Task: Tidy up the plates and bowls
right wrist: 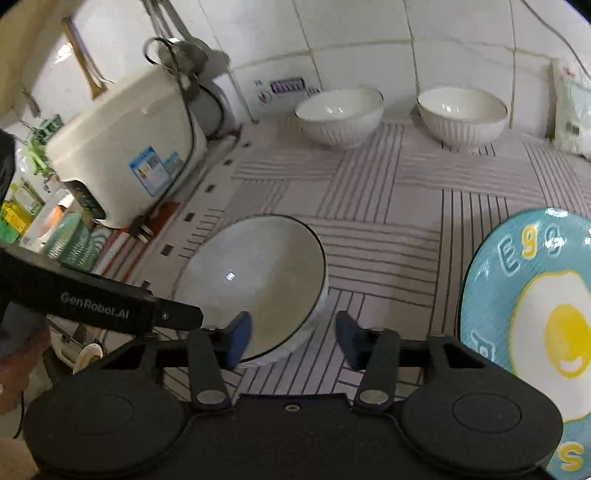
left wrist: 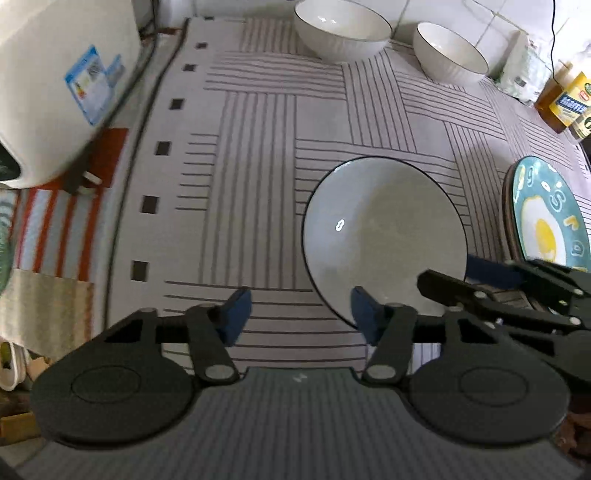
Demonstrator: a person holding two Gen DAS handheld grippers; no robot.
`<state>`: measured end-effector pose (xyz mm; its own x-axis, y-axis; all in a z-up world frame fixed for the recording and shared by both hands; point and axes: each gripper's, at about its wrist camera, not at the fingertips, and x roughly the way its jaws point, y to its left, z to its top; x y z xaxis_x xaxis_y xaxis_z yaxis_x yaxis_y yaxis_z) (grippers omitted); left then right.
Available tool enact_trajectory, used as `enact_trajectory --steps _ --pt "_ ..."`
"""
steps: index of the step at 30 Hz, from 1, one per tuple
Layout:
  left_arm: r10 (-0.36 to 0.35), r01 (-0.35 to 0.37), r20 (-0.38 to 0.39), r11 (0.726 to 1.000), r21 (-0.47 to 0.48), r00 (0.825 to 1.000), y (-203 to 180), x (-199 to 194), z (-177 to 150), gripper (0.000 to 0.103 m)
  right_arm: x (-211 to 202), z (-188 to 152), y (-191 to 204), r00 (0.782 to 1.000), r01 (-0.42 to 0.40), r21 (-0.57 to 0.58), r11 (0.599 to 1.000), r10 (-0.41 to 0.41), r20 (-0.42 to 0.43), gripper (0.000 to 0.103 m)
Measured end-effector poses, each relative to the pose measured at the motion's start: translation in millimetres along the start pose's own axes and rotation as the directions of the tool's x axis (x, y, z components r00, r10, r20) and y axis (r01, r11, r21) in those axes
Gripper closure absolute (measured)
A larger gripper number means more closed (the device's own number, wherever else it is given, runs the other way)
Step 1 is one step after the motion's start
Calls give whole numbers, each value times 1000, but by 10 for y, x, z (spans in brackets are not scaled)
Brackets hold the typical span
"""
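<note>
A grey plate with a dark rim lies on the striped cloth; it also shows in the right wrist view. A teal egg-print plate lies to its right, large in the right wrist view. Two white ribbed bowls stand at the back by the wall, also in the right wrist view. My left gripper is open and empty, just left of the grey plate's near edge. My right gripper is open and empty, its left finger over the grey plate's near rim.
A white rice cooker stands at the left, with its plug on the cloth. Bottles and a white bag stand at the back right. The tiled wall closes the back.
</note>
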<state>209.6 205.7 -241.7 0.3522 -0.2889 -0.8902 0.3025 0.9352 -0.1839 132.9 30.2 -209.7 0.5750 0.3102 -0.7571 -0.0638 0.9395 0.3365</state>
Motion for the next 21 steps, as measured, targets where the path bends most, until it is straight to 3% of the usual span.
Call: enact_trajectory --steps 3,5,21 --pt "-39 39 -22 999 -6 999 -18 69 20 80 54 20 -12 999 -1 -1 1000 0 -52 73" --pt "-61 61 -26 998 -8 998 -40 89 35 86 47 38 -1 998 7 -10 1000 -7 -55 76" --pt "-81 84 -39 994 70 996 -314 71 247 86 -59 212 -127 998 66 -12 998 -66 2 82"
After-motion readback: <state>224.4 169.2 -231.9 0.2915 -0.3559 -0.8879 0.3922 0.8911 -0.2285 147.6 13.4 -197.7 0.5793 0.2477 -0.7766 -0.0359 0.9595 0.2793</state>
